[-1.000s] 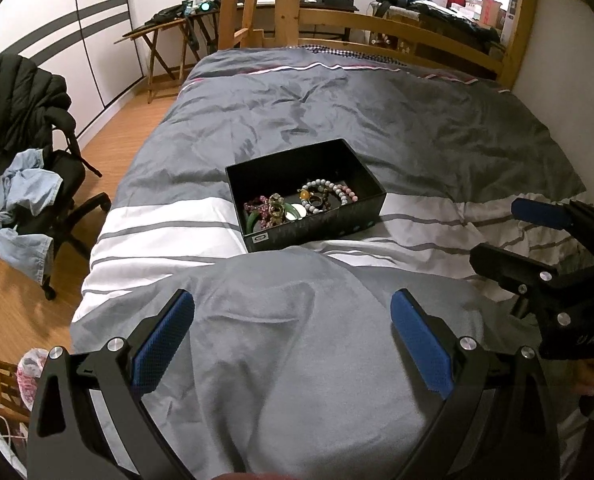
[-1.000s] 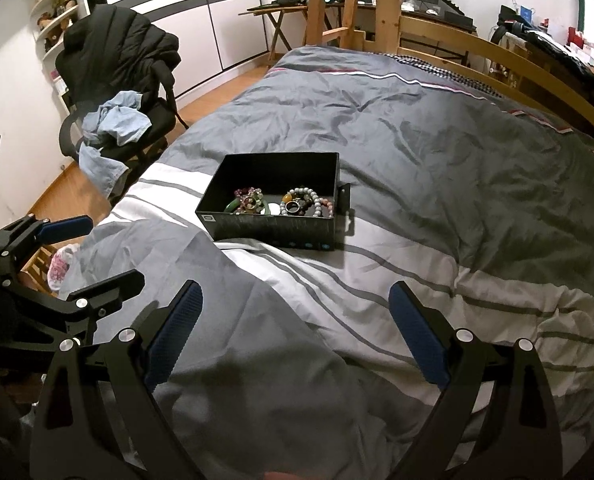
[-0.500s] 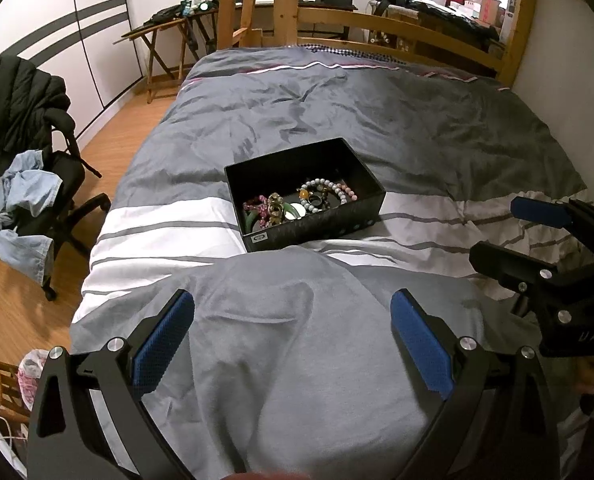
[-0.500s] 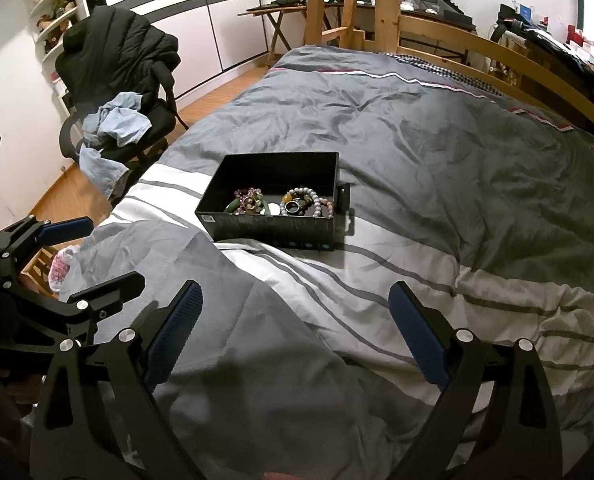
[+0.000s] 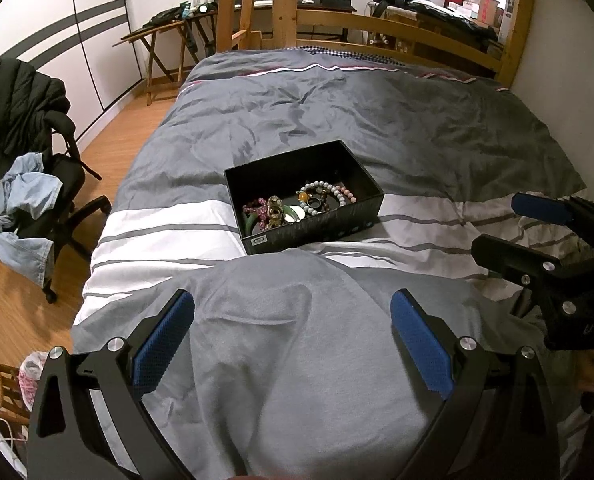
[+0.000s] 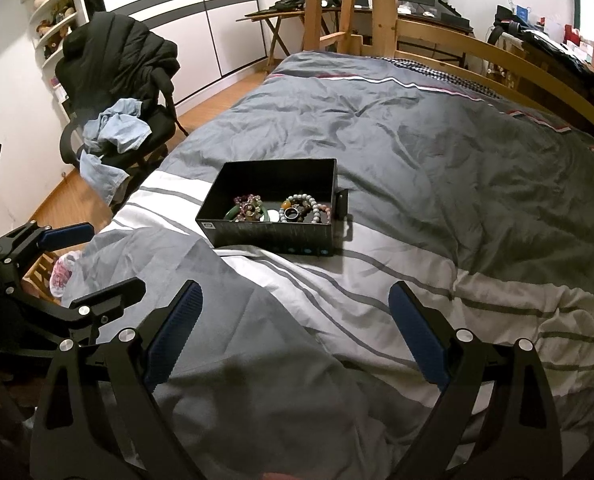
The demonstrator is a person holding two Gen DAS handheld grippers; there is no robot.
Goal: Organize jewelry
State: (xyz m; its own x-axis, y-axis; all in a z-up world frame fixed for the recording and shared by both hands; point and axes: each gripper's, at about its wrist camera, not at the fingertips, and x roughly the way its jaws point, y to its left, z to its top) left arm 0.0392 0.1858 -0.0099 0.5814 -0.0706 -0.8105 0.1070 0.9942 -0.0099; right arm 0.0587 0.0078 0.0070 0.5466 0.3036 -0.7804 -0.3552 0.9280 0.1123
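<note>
Left gripper (image 5: 293,324) and right gripper (image 6: 295,316) spread wide, holding nothing, over duvet (image 5: 297,380); black box (image 5: 303,196) with bracelets (image 5: 297,208) at twelve o'clock.

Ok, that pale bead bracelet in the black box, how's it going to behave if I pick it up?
The pale bead bracelet looks like loose round beads on a string, so it will probably droop. It lies tangled with other jewelry, so neighbours may lift too. The beads look smooth and may slip between the fingers.

White letters "UAS" stand on the body of the black right gripper (image 5: 537,236); the small white label on the open black rectangular box (image 5: 317,228) is too small to read
</note>
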